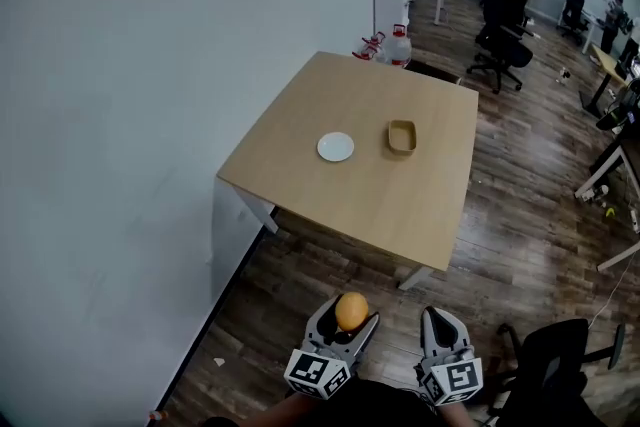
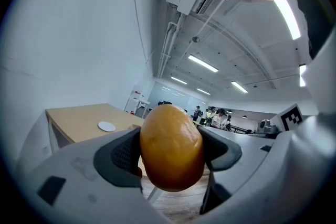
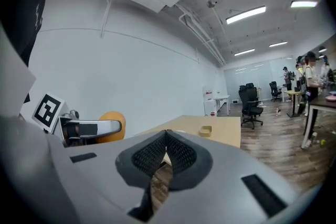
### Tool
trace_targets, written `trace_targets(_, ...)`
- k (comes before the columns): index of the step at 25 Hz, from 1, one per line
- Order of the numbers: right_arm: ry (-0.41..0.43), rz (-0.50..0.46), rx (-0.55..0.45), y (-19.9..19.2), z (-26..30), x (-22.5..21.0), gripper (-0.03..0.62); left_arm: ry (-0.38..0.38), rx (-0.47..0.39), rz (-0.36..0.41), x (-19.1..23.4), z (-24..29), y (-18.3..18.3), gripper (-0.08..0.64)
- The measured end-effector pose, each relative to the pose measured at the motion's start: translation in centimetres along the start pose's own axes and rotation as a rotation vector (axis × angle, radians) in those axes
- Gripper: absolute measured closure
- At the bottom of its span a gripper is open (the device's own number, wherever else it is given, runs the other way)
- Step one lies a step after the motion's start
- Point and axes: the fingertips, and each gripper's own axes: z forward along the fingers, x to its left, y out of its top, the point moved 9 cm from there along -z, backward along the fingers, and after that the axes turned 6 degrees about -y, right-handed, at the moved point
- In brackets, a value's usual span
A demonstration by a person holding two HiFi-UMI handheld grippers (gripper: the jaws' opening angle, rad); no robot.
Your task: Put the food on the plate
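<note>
Down by the floor, well short of the table [image 1: 400, 205], the left gripper [image 1: 345, 323] clamped an orange food piece [image 1: 351, 311]; right gripper [image 1: 440, 330] was pinched closed, empty.

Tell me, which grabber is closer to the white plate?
Left. The left gripper, holding the orange food, hangs short of the table almost in line with the plate; the right gripper hangs equally short but further right.

plate [image 1: 336, 147] on table [image 1: 420, 205], small tray [image 1: 402, 137] just right of it, chairs [image 1: 505, 25] beyond the table
</note>
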Motion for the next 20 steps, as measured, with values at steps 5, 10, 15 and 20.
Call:
trace_targets(5,-0.053,-0.006,0.004,2.3,6.0,0.1,0.532,-0.008,-0.004,-0.012,5.6,3.2,2.9,0.245)
trace_targets(10,-0.061,-0.009,0.008,4.2,11.4,0.8,0.532,-0.017,-0.015,-0.024,11.0,6.0,4.9,0.245)
trace_targets(15,-0.119,-0.026,0.000,4.9,14.2,1.2,0.532,-0.052,-0.023,-0.014,14.9,8.2,6.3,0.245)
trace_targets(20,-0.114,-0.036,0.018,4.7,16.1,1.2,0.532,-0.052,-0.019,-0.014,16.8,10.2,6.4,0.245)
